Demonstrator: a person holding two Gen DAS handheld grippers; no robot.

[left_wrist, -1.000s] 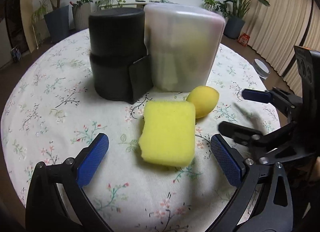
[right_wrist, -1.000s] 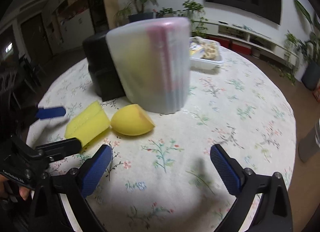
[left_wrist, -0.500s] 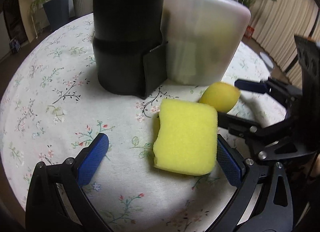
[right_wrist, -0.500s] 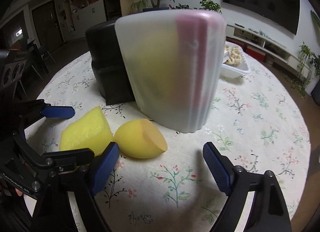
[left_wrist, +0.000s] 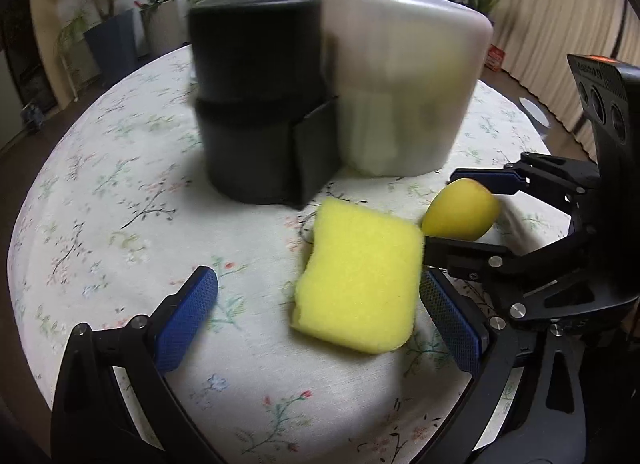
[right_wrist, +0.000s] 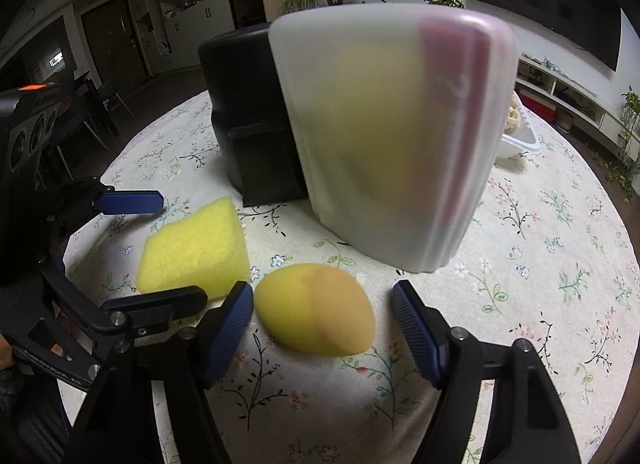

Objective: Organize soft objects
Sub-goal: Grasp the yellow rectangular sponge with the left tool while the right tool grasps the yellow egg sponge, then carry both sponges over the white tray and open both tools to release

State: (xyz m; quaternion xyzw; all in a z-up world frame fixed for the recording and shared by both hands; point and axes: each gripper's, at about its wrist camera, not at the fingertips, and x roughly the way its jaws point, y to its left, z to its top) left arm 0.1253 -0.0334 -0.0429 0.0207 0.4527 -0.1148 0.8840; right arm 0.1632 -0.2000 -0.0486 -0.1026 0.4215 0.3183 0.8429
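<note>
right tongs apart astride the egg-shaped sponge, its long axis crosswise; left tongs apart, flat sponge against their right finger.

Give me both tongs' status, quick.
Left tongs: open around the sponge, not gripping.
Right tongs: open around the yellow egg, not gripping.

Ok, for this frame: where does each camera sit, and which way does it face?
Left wrist: on the left gripper, facing the yellow sponge; right gripper alongside.
Right wrist: on the right gripper, open around the egg-shaped sponge; left gripper alongside.
Shared: both sponges, black container, translucent container.
</note>
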